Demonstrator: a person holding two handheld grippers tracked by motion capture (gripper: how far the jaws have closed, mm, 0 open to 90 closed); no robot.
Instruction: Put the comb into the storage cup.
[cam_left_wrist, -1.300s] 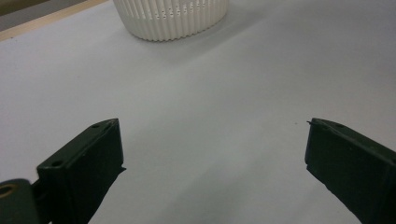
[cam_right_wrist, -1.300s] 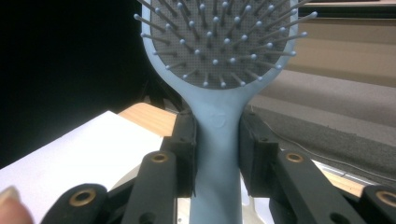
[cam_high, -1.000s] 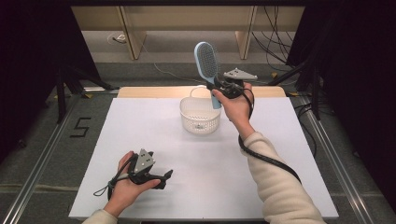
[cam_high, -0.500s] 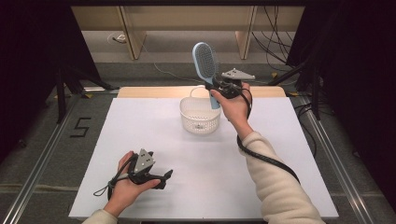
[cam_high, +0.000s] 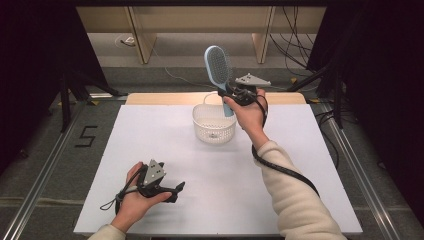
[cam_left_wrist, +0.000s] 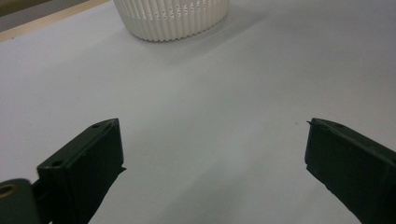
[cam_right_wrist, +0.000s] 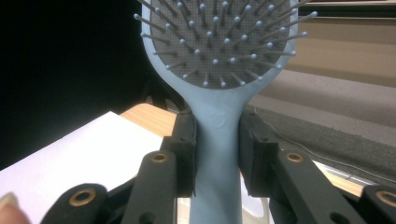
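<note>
Above the far side of the white tabletop (cam_high: 300, 165), the right tongs (cam_high: 231, 95) clamp the handle of a light-blue plastic paddle hairbrush (cam_high: 218, 67), holding it upright, bristle head up, over a round white slotted plastic basket (cam_high: 214, 125). The left tongs (cam_high: 177, 191) rest near the front edge, jaws wide apart and holding nothing.

Bright table (cam_high: 150, 135), dark surrounds; soft shadows; gripper views slightly blurred.

Upright blue hairbrush (cam_high: 218, 67) above basket (cam_high: 214, 131)
</note>
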